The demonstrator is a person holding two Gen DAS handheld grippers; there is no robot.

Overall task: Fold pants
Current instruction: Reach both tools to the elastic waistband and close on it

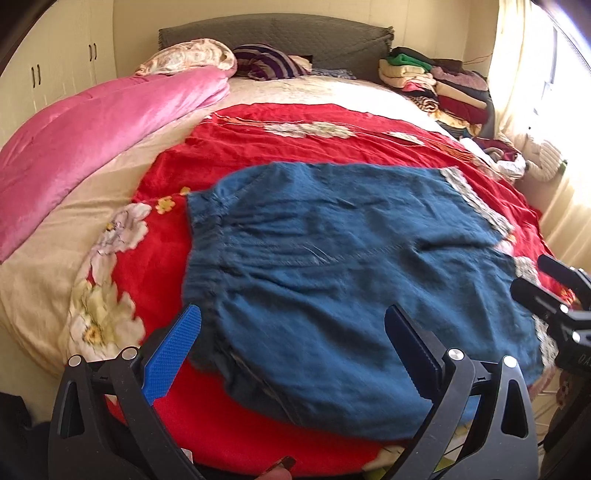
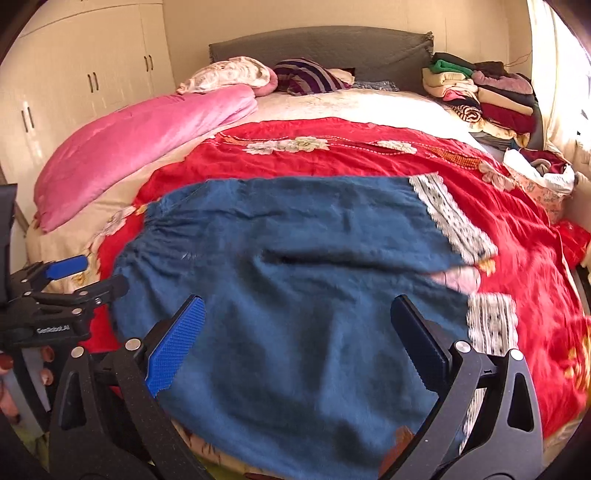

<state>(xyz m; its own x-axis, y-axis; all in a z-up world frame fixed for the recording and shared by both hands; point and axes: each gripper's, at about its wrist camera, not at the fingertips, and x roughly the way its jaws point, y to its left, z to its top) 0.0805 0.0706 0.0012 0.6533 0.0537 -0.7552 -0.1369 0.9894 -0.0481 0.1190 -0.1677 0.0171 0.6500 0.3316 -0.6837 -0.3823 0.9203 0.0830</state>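
Note:
Blue pants [image 1: 351, 258] [image 2: 295, 258] lie spread flat on a red flowered blanket [image 1: 295, 147] [image 2: 332, 155]. Their gathered waistband [image 1: 210, 236] is at the left and the white lace cuffs [image 2: 450, 218] are at the right. My left gripper [image 1: 293, 350] hovers open over the near waist end, nothing between its blue pads [image 1: 173, 354]. My right gripper [image 2: 297, 343] stands open above the near leg, also empty. Each gripper shows at the edge of the other's view: the right gripper [image 1: 543, 280] and the left gripper [image 2: 88, 277].
A pink quilt [image 1: 92, 129] lies along the bed's left side. Pillows [image 1: 192, 55] and a grey headboard [image 1: 277, 33] are at the back. A stack of folded clothes [image 1: 436, 85] sits at the back right by the curtain [image 1: 517, 74]. Wardrobe doors [image 2: 74, 74] stand on the left.

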